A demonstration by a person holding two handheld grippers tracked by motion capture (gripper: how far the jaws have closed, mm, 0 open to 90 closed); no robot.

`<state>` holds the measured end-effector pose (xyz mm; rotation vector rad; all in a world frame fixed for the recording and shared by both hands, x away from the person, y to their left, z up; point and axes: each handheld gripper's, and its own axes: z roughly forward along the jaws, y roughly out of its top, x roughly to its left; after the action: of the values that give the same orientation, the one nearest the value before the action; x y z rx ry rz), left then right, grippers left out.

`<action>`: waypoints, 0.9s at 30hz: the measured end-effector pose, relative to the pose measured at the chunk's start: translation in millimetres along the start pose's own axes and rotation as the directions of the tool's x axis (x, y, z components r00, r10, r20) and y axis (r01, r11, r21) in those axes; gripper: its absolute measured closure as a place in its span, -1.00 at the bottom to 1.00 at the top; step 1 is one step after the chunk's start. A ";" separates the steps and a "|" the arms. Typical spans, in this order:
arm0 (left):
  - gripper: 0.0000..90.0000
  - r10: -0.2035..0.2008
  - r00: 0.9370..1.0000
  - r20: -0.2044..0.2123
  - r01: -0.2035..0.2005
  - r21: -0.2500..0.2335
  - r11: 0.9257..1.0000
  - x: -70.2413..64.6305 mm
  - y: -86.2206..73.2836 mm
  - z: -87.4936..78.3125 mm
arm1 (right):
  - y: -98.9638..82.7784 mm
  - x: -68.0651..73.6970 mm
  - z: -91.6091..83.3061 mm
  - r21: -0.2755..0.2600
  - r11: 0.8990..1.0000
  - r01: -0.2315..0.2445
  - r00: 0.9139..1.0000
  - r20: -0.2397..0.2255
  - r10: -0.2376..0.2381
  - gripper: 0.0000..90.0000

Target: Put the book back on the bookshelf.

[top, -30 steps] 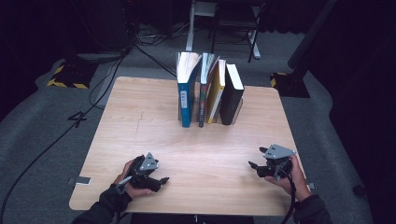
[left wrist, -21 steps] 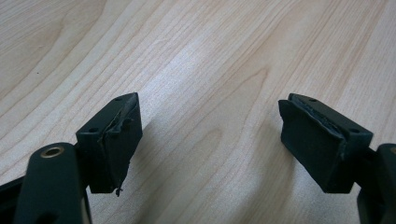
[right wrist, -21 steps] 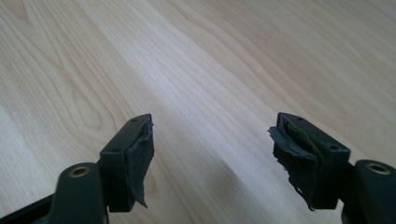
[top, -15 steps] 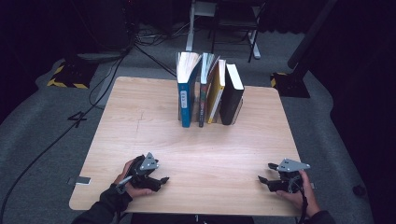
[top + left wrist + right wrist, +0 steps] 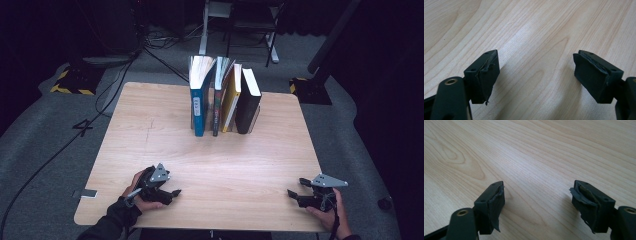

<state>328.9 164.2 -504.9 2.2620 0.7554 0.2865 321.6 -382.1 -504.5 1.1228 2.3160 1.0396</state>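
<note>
High view first, reading from the left: the left hand-held gripper (image 5: 172, 192) rests low over the near left part of the counter (image 5: 150, 125), its jaws spread with bare wood between them, as the left gripper view confirms where the left hand-held gripper (image 5: 536, 75) shows nothing but grain between its worn pads. Toward the middle at the far side stands the row of books (image 5: 225, 97), upright, well apart from both hands: a blue book (image 5: 199, 107) at the left, its pages fanned open at the top, then a slim dark-spined book (image 5: 218, 112), a yellow book (image 5: 230, 102) leaning slightly, and a black book (image 5: 247, 102) at the right end. Each book's long axis runs straight up from the counter, and the spines face the person's side. At the right, the right hand-held gripper (image 5: 295, 196) sits near the near right edge of the counter, pointing leftward across it; its jaws have just been opening, and the right gripper view shows the right hand-held gripper (image 5: 537, 202) released, with only wood between the pads. Judging by this, the work is at a resting or starting stage: both tools are empty and far from the row. A next move would probably call for a long reach forward to the books, with the jaws turned to straddle a spine across its thin width, and care that the leaning neighbours do not topple.
</note>
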 end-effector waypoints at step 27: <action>-0.56 0.010 1.000 0.014 -0.010 0.004 1.000 2.0 0.8 0.7 | 2.4 -0.9 2.8 0.000 1.000 -0.004 1.000 0.009 0.004 -0.43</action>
<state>331.1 164.6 -504.8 2.2698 0.7383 0.2737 325.0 -380.5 -504.5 1.1303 2.3073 1.0344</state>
